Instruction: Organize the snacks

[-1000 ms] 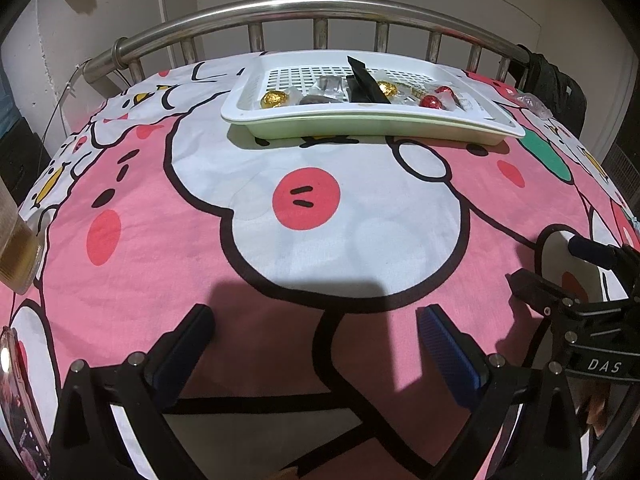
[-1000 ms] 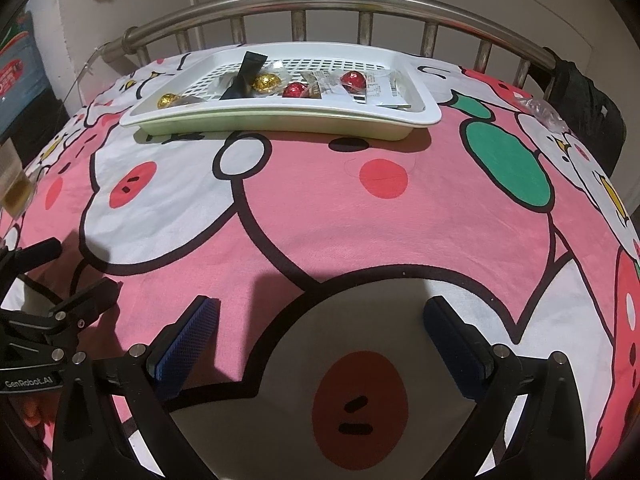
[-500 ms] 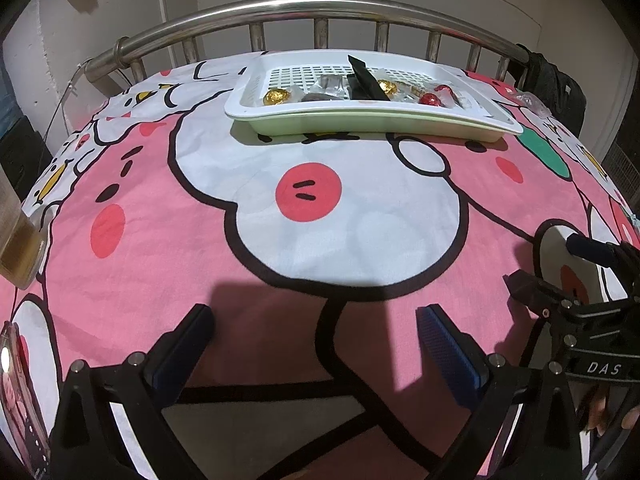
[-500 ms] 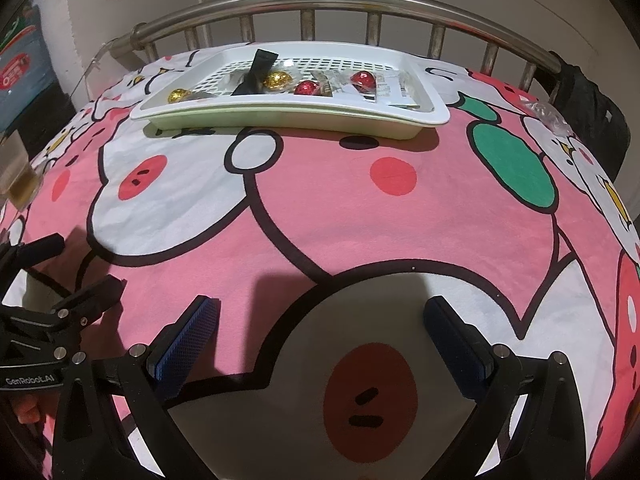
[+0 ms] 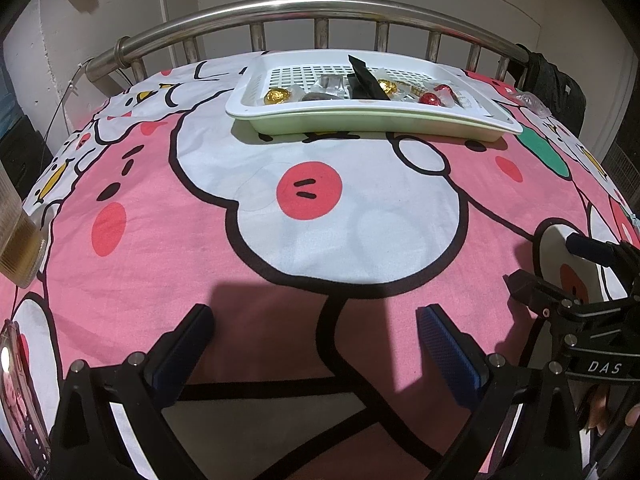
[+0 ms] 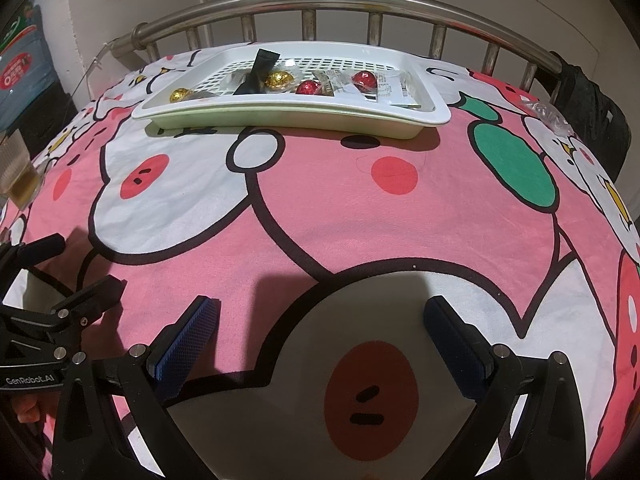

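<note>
A white slotted tray [image 5: 372, 114] [image 6: 288, 114] sits at the far end of the pink cartoon cloth. It holds gold foil balls [image 5: 277, 96] [image 6: 280, 79], red foil balls [image 5: 430, 99] [image 6: 363, 78], a black sachet [image 5: 364, 78] [image 6: 258, 70] and clear wrapped snacks [image 5: 330, 82]. My left gripper [image 5: 316, 326] hangs open over the near cloth, nothing between its blue pads. My right gripper [image 6: 322, 320] is also open and empty, far short of the tray. Each gripper shows at the edge of the other's view.
A steel rail [image 5: 320, 6] runs behind the tray. A clear cup of amber liquid [image 5: 16, 236] [image 6: 16, 172] stands at the left edge. A crumpled clear wrapper [image 6: 550, 114] lies at the far right near a dark cloth [image 6: 592, 96] draped over the rail.
Both grippers have edged slightly nearer the tray, staying open. Nothing on the cloth or in the tray has moved.
</note>
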